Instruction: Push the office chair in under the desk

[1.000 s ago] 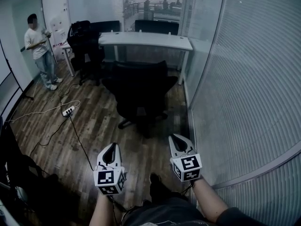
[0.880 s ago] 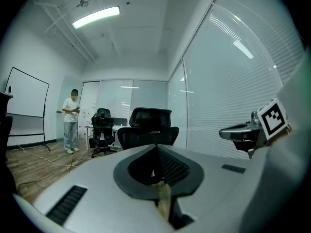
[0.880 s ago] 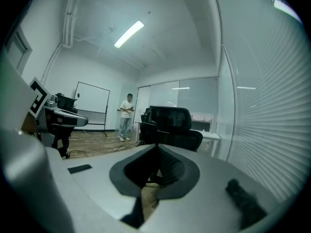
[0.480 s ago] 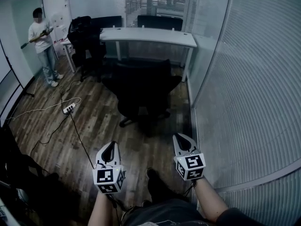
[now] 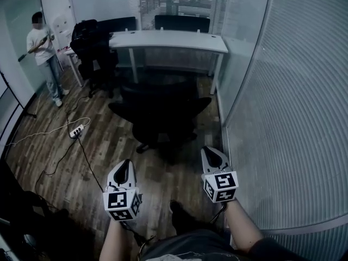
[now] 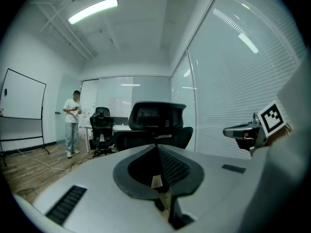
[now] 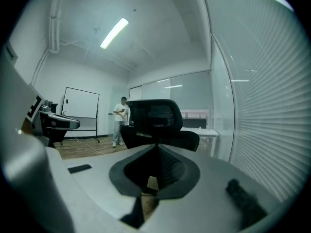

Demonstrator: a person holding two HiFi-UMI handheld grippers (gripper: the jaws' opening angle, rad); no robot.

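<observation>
A black office chair (image 5: 163, 113) stands on the wood floor with its back toward me, a short way in front of the white desk (image 5: 168, 40). In the left gripper view the chair (image 6: 155, 125) rises straight ahead; in the right gripper view the chair (image 7: 154, 123) fills the middle. My left gripper (image 5: 124, 169) and right gripper (image 5: 212, 157) are both shut and empty, held side by side near my body, short of the chair and apart from it. The right gripper (image 6: 243, 130) also shows at the right of the left gripper view.
A second black chair (image 5: 92, 42) stands at the desk's left end. A person (image 5: 41, 56) stands at the far left near a whiteboard (image 6: 22, 98). A power strip (image 5: 76, 130) and cables lie on the floor left. A glass wall with blinds (image 5: 283, 91) runs along the right.
The view has shifted forward and slightly left; the chair and desk sit a little nearer. Both grippers stay shut and hold their side-by-side pose.
</observation>
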